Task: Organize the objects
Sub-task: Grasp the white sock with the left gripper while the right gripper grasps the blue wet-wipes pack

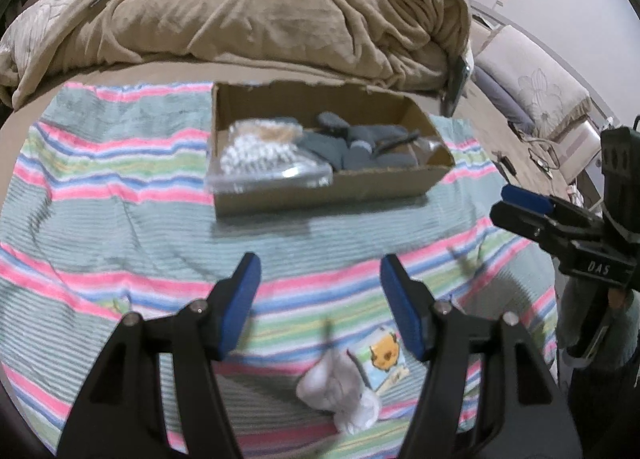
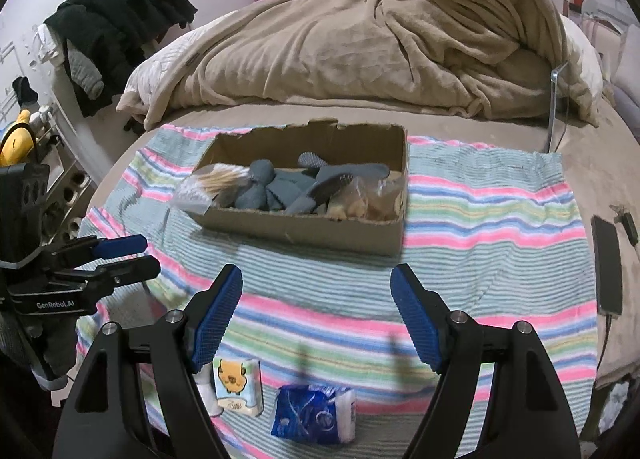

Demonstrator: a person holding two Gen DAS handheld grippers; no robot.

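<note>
bare striped towel [image 2: 480, 219] flanks the cardboard box [image 2: 304, 227]; blanket heap [image 2: 360, 43] behind.

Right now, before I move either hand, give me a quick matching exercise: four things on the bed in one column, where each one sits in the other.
Things:
1. grey socks
2. blue tissue pack
3. black phone
4. cartoon tissue pack

Places:
A. on the bare sheet, right of the striped towel
B. inside the cardboard box
C. near towel edge, by the right gripper's left jaw
D. near towel edge, between the right gripper's jaws

Pairs: 1-B, 2-D, 3-A, 4-C
</note>
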